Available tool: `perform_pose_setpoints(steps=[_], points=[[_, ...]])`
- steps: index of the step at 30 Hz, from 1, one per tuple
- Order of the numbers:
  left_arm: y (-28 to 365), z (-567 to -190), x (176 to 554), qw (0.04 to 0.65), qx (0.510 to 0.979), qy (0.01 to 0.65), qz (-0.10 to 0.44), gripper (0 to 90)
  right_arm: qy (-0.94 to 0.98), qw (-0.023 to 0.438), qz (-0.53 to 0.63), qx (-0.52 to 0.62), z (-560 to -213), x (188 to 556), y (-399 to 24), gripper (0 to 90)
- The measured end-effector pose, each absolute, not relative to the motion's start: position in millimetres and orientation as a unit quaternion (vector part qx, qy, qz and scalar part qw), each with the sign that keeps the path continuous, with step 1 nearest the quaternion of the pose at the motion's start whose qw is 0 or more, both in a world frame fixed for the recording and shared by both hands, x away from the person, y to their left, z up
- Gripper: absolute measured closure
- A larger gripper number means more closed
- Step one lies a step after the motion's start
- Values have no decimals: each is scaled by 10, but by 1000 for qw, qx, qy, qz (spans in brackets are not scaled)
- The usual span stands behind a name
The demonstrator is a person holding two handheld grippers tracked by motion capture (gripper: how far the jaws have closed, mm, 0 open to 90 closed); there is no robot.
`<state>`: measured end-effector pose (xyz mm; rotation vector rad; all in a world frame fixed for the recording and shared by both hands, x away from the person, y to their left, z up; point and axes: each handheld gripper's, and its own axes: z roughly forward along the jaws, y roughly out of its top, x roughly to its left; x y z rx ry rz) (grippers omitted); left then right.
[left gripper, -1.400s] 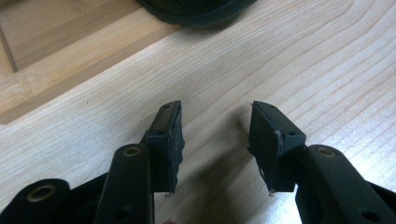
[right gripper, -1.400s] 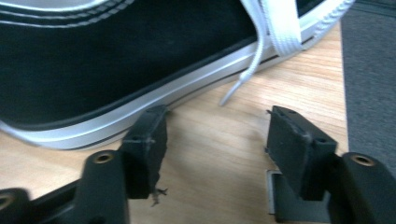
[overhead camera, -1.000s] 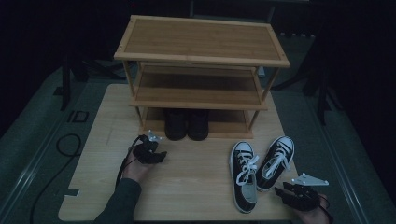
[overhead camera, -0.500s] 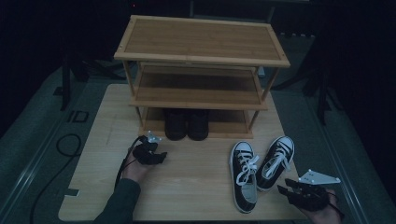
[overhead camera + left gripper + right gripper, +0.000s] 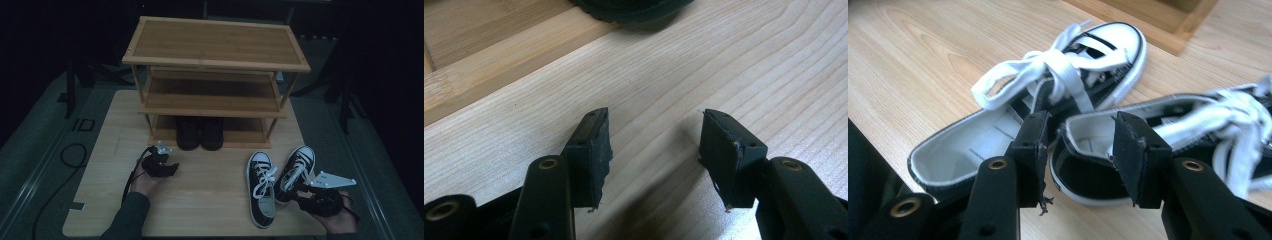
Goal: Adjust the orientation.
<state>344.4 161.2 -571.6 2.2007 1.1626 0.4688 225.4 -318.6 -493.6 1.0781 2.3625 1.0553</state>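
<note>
Bare table [image 5: 210, 192] between sneakers [image 5: 275, 180], left gripper [image 5: 167, 169].

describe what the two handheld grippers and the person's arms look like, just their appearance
Both are black two-jaw tools. The left gripper trails a black cable. The right gripper carries a pale grey three-cornered plate on top. Up close, the arms show brass-coloured rivets, and the flat black pads have frayed edges. The left forearm wears a dark sleeve.

The high view is dim and murky, its surroundings nearly black from nine to three o'clock, and only the bench [image 5: 210, 195] is faintly lit. Both gripper views are bright and evenly lit, with soft shadows beneath the jaws and slight blur toward twelve o'clock.
</note>
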Motion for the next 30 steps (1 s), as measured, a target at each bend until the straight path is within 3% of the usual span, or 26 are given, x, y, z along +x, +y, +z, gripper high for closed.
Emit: perform_pose_setpoints(steps=[14,24,30], points=[[1622,-5732,3433,309,826,436,180,464,863,146,319,362,-5076,2492,-2722,529],[1628,-5733,3431,309,827,434,180,464,884,158,186,398,-5154,2731,-2398,607],[1626,-5737,3429,312,825,435,180,464,888,139,163,407,-5165,2814,-2377,757]])
